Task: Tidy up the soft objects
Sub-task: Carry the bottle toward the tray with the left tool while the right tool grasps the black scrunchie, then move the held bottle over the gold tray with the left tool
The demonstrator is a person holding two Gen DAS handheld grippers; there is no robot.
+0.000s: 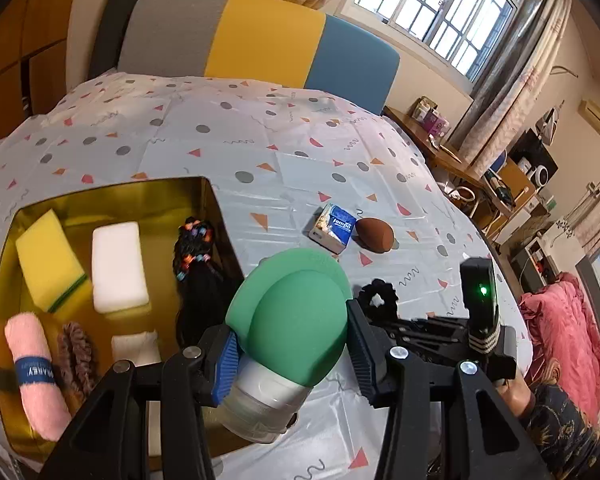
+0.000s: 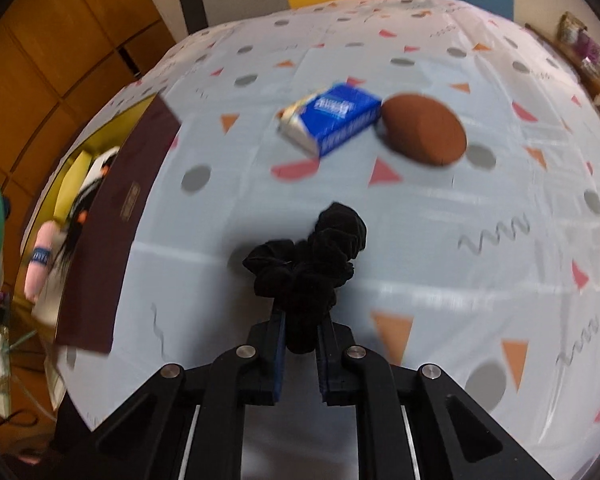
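Note:
My left gripper (image 1: 292,334) is shut on a green silicone bottle (image 1: 296,312) with a clear base, held beside the gold-lined box (image 1: 100,196). The box holds a yellow sponge (image 1: 48,256), a white sponge (image 1: 118,266), a rolled pink towel (image 1: 36,372), a brown scrunchie (image 1: 76,356) and a black hairpiece with coloured beads (image 1: 194,248). My right gripper (image 2: 302,332) is shut on a black scrunchie (image 2: 320,248) just over the tablecloth. Beyond it lie a blue tissue pack (image 2: 336,118) and a brown egg-shaped sponge (image 2: 424,130), touching each other.
A patterned tablecloth (image 2: 480,208) covers the table. The box's dark red outer wall (image 2: 112,240) stands left of the right gripper. A grey, yellow and blue chair back (image 1: 260,36) rises behind the table. Shelves and pink bedding (image 1: 560,320) fill the room on the right.

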